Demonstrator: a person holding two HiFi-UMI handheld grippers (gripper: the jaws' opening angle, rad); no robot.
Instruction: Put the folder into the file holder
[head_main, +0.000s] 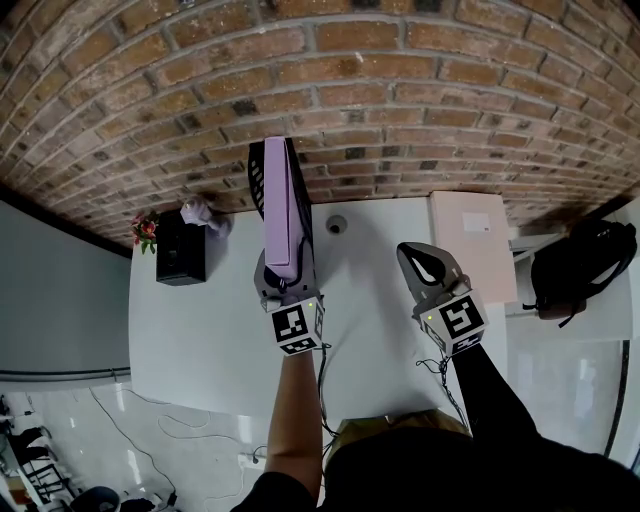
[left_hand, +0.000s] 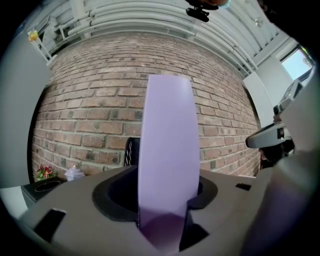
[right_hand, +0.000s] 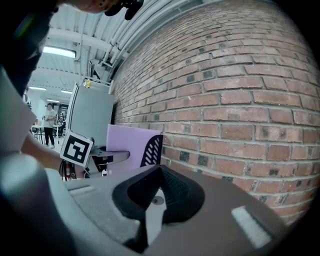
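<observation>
A pale purple folder (head_main: 282, 210) stands on edge on the white table (head_main: 200, 340), its far end at the black mesh file holder (head_main: 257, 175) by the brick wall. In the right gripper view the holder's mesh side (right_hand: 151, 150) covers the far end of the folder (right_hand: 127, 145). My left gripper (head_main: 287, 275) sits at the folder's near end. The folder (left_hand: 167, 150) rises between its jaws, with a dark gap beside it on the right. My right gripper (head_main: 410, 250) hovers to the right, tips together and empty (right_hand: 159, 170).
At the table's left stand a black box (head_main: 180, 260), small flowers (head_main: 145, 230) and a pale purple ornament (head_main: 197, 212). A small round object (head_main: 336, 224) lies near the wall. A beige box (head_main: 470, 245) sits at the right, and a black backpack (head_main: 580, 265) beyond the table edge.
</observation>
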